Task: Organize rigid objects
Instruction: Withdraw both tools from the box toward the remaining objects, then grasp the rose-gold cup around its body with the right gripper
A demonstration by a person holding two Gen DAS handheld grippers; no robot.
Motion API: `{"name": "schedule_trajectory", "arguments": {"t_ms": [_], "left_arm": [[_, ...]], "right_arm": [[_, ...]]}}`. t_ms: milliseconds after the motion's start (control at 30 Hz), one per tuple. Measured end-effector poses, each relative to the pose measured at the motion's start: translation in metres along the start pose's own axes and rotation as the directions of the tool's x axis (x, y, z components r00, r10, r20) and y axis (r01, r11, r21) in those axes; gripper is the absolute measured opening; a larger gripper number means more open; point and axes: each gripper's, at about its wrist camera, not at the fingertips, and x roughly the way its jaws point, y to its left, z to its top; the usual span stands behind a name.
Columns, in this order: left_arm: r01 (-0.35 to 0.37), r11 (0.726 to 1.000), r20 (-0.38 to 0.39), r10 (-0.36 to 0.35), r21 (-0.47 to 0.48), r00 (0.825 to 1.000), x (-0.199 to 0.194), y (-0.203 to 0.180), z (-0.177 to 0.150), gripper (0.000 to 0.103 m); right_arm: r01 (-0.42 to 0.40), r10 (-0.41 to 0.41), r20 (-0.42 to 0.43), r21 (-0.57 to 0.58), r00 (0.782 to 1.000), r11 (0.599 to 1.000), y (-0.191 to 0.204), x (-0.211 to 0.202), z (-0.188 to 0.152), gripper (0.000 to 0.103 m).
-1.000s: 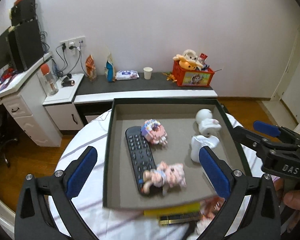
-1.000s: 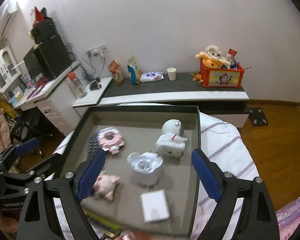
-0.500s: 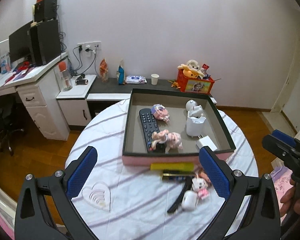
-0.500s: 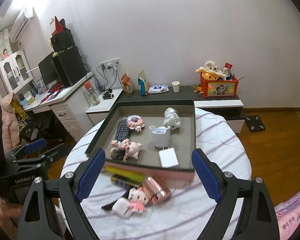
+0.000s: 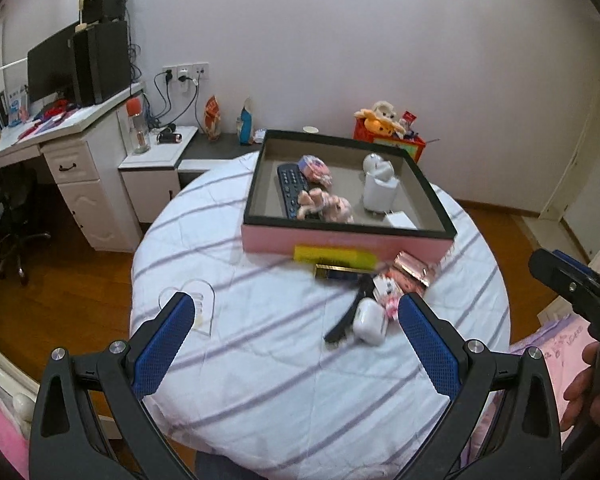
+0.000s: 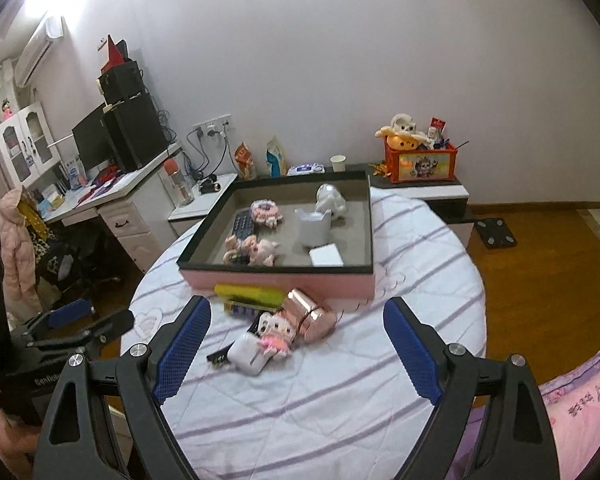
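Both claws stood apart and empty. The left claw (image 5: 296, 346) hovered over the bare striped cloth of the round worktop (image 5: 260, 380), and the right claw (image 6: 296, 354) hung above the near edge, each apparently held back far enough to survey the whole layout. Just ahead of the right claw lay the loose pile not yet sorted: a white earbud case (image 6: 249, 354), a small pink doll (image 6: 275, 334), a rose-gold cylinder (image 6: 310, 314), a dark clip (image 6: 220, 356) and a yellow bar (image 6: 249, 295). Beyond the pile, touching it, stood the pink box (image 6: 280, 282), which already held a remote (image 6: 242, 227), a pig figure (image 6: 256, 250), a white cup (image 6: 312, 228) and a white card (image 6: 326, 257).
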Motion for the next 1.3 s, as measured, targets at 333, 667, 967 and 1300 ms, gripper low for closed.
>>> {"name": "schedule_trajectory", "arguments": {"t_ms": [333, 667, 967, 1300], "left_arm": [[-0.004, 1.0, 0.022, 0.004, -0.008, 1.0, -0.015, 0.002, -0.012, 0.103], [-0.01, 1.0, -0.014, 0.01, -0.01, 1.0, -0.002, 0.006, -0.022, 0.103], [0.003, 1.0, -0.077, -0.001, 0.02, 0.997, 0.026, -0.004, -0.032, 0.103], [0.003, 1.0, -0.143, 0.002, 0.029, 0.99, 0.064, -0.008, -0.034, 0.103]], "right_arm": [[0.003, -0.003, 0.0, -0.009, 1.0, 1.0, 0.003, -0.01, -0.012, 0.09], [0.017, -0.017, -0.045, 0.0, 0.999, 1.0, -0.006, 0.002, -0.021, 0.09], [0.034, -0.034, -0.121, -0.006, 0.992, 0.999, -0.015, 0.039, -0.029, 0.09], [0.006, -0.007, -0.219, -0.004, 0.976, 1.0, -0.03, 0.101, -0.03, 0.09]]}}
